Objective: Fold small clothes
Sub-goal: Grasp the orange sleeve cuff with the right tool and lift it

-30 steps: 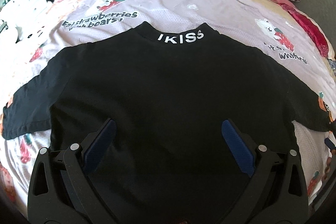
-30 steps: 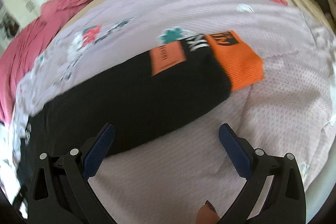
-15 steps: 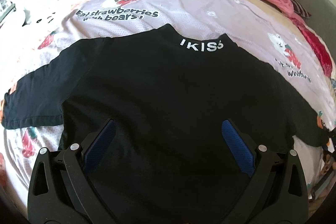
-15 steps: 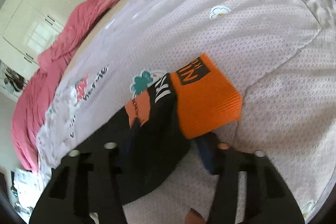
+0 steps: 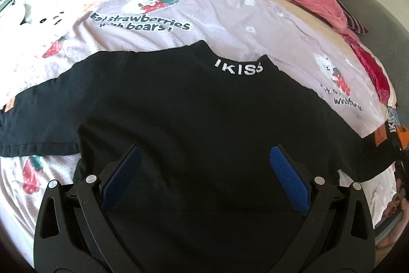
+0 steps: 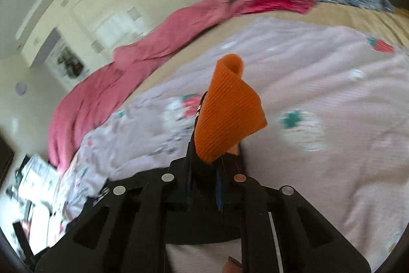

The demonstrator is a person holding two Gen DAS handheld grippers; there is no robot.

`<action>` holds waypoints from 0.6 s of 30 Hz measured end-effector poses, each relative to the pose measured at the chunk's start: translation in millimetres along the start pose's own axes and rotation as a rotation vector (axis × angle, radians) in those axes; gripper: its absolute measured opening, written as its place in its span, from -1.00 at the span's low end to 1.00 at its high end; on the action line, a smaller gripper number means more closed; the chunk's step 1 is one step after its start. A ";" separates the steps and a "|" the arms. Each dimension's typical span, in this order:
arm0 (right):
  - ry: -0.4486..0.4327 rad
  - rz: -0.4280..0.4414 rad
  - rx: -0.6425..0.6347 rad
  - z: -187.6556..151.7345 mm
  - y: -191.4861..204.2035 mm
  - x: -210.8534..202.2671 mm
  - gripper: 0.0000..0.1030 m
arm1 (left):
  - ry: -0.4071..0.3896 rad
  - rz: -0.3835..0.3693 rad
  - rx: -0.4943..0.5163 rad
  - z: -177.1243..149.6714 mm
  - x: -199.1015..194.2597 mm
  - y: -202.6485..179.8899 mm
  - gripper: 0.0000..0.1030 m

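**Sleeve cuff pinched, shirt spread flat**

My right gripper (image 6: 204,160) has just been closing, and its jaws now stand nearly together, clamped on the sleeve end of the black shirt (image 5: 199,119). The orange cuff (image 6: 227,114) sticks up and curls over just ahead of my fingertips, ribbed side towards the camera, with a strip of black sleeve running down between the pads. The cuff is lifted clear of the lilac bedspread (image 6: 319,83), which shows blurred behind and below it. Beyond that, further ahead and to the left of these jaws, lies the pink duvet (image 6: 107,83) in a long heap.

My left gripper (image 5: 204,183) hangs over the lower body of the shirt with its jaws wide apart, the blue pads (image 5: 288,178) on either side and nothing between them but the cloth below; I cannot tell whether the tips touch the fabric. The shirt lies back-side up, spread flat, collar well ahead of my fingers with white lettering on it. One sleeve stretches out to the left of the jaws, flat on the bedspread. The other runs off to the right, where an orange patch (image 5: 378,137) and a bit of orange cuff show at the edge, near a hand (image 5: 396,204) with dark nails.
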State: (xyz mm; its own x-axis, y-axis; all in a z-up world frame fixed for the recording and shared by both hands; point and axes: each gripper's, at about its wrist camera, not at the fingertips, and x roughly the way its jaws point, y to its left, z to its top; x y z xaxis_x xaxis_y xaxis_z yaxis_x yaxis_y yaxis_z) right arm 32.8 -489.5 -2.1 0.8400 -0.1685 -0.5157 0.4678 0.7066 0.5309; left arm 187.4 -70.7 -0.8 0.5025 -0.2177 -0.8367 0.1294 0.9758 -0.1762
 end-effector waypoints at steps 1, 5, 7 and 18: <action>0.009 0.021 -0.016 -2.0 10.2 1.3 -0.76 | -0.005 -0.001 -0.003 1.1 -2.6 2.6 0.84; 0.046 0.090 -0.072 -13.7 46.1 5.8 -0.76 | -0.023 -0.015 -0.021 3.8 -10.6 13.1 0.84; 0.064 0.130 -0.096 -20.7 66.7 9.5 -0.76 | -0.026 -0.020 -0.030 4.8 -13.7 18.9 0.84; 0.178 0.277 -0.218 -62.5 156.4 26.9 -0.76 | -0.004 -0.086 -0.099 5.2 -17.9 51.0 0.84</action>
State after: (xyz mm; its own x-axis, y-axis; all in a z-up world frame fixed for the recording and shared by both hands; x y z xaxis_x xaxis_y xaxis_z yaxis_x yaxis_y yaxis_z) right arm 111.4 -340.6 25.0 0.8564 0.1569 -0.4919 0.1448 0.8414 0.5206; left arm 189.4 -17.2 8.0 0.4968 -0.3003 -0.8143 0.0869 0.9507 -0.2975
